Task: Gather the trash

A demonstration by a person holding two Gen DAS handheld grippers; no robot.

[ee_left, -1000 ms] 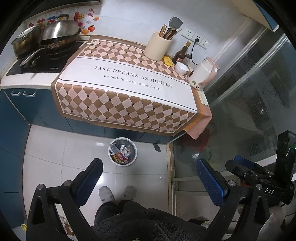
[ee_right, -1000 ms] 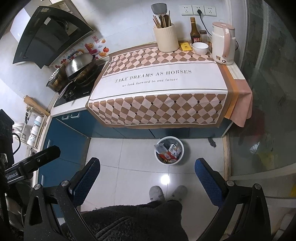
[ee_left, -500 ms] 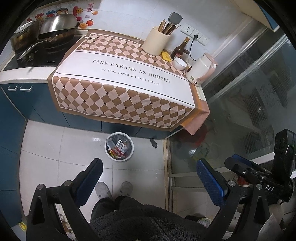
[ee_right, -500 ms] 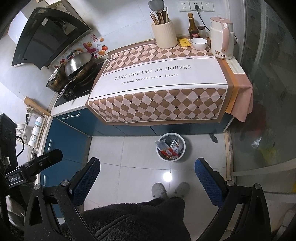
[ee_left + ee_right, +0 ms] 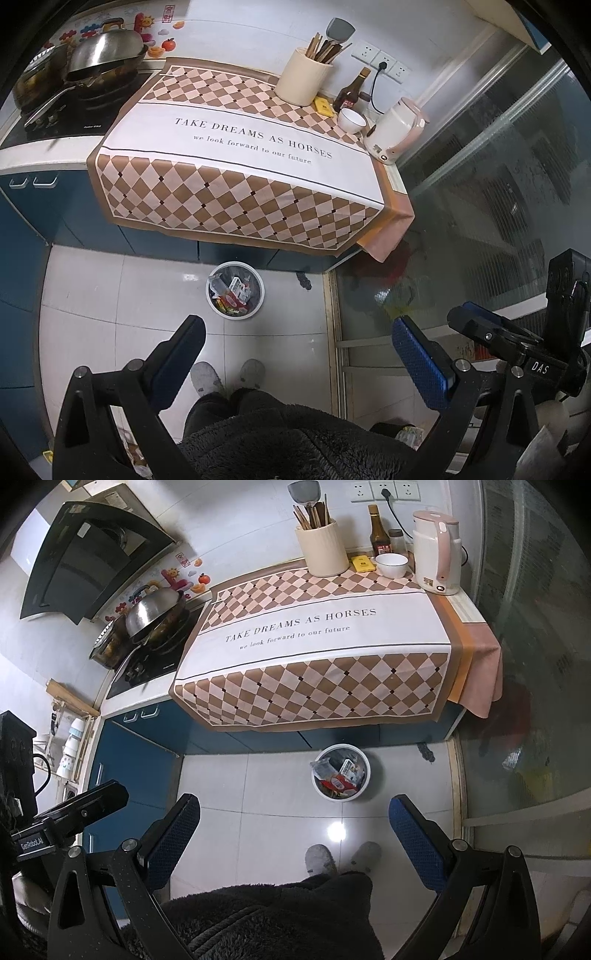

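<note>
Both the left gripper [image 5: 295,354] and right gripper [image 5: 293,827] hang with jaws wide apart and empty, high above the trash-filled white bin [image 5: 341,772] on the floor below the cloth-covered desk [image 5: 332,627], seemingly finished.

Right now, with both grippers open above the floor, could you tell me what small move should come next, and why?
Probably lower the right gripper toward the white trash bin on the floor: wrappers already fill it, the cloth-covered counter shows no loose trash, and both grippers hang open and empty.
</note>
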